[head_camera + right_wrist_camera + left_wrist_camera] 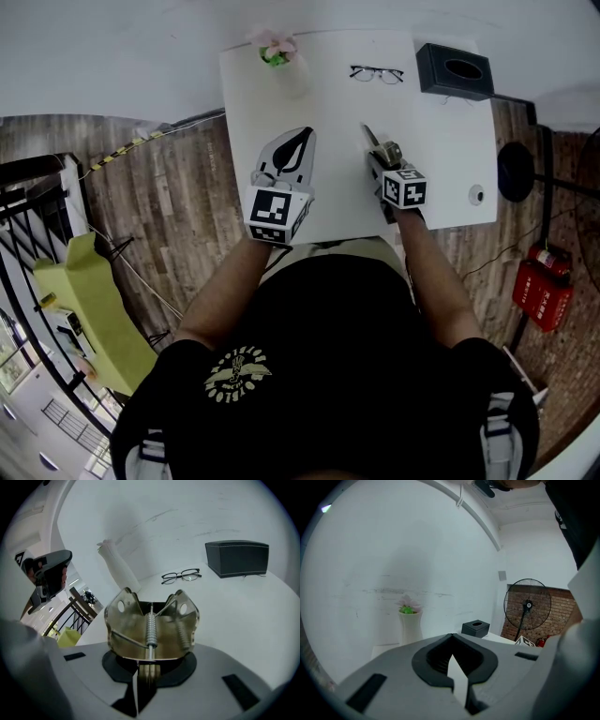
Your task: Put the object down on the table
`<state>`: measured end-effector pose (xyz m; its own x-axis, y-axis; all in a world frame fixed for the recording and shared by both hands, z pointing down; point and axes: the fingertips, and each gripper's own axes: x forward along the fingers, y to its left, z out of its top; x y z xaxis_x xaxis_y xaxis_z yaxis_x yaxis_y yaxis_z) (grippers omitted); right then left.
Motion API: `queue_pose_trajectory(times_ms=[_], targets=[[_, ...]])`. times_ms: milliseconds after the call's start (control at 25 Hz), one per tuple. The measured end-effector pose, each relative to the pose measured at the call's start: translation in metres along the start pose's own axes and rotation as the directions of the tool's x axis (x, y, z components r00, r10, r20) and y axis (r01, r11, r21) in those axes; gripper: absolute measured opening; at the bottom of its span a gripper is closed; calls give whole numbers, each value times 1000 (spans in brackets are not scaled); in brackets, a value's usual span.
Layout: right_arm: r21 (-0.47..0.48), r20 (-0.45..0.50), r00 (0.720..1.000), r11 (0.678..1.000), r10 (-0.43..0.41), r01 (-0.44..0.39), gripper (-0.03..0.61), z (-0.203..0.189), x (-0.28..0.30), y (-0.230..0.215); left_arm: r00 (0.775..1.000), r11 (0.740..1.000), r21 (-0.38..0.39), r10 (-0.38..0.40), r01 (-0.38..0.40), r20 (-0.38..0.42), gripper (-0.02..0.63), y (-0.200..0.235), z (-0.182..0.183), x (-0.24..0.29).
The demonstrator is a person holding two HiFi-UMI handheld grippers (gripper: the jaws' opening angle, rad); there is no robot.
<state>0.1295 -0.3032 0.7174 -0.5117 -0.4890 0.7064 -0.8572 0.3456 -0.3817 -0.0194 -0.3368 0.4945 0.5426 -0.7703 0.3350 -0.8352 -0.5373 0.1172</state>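
A brass-coloured metal spring clip (150,630), with two holes and a coil spring, sticks out of my right gripper (146,670), whose jaws are shut on its narrow end. In the head view that gripper (379,150) and the clip (388,151) hover over the near right part of the white table (328,192). My left gripper (297,142) is over the table's near left part. Its jaws (451,637) meet at the tips and hold nothing.
A pair of glasses (377,73) lies at the back of the table, with a black tissue box (455,70) at the back right and a white vase with a flower (278,52) at the back left. A small round thing (476,195) lies near the right edge. A fan (528,606) stands beyond the table.
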Motion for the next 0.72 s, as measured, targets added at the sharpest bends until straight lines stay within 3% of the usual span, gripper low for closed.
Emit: queue_pose_trajectory(times_ms=[400, 560, 720], targets=[[12, -36, 999, 1000, 3, -3, 63, 1, 8, -2, 1000, 1000, -6, 8, -8, 1, 6, 2, -1, -1], [8, -44, 999, 1000, 17, -17, 164, 1, 6, 2, 1000, 1000, -3, 5, -5, 1, 6, 0, 0, -3], [13, -42, 998, 999, 38, -37, 223, 1, 2, 2, 1000, 1000, -3, 3, -3, 13, 6, -1, 6, -3]])
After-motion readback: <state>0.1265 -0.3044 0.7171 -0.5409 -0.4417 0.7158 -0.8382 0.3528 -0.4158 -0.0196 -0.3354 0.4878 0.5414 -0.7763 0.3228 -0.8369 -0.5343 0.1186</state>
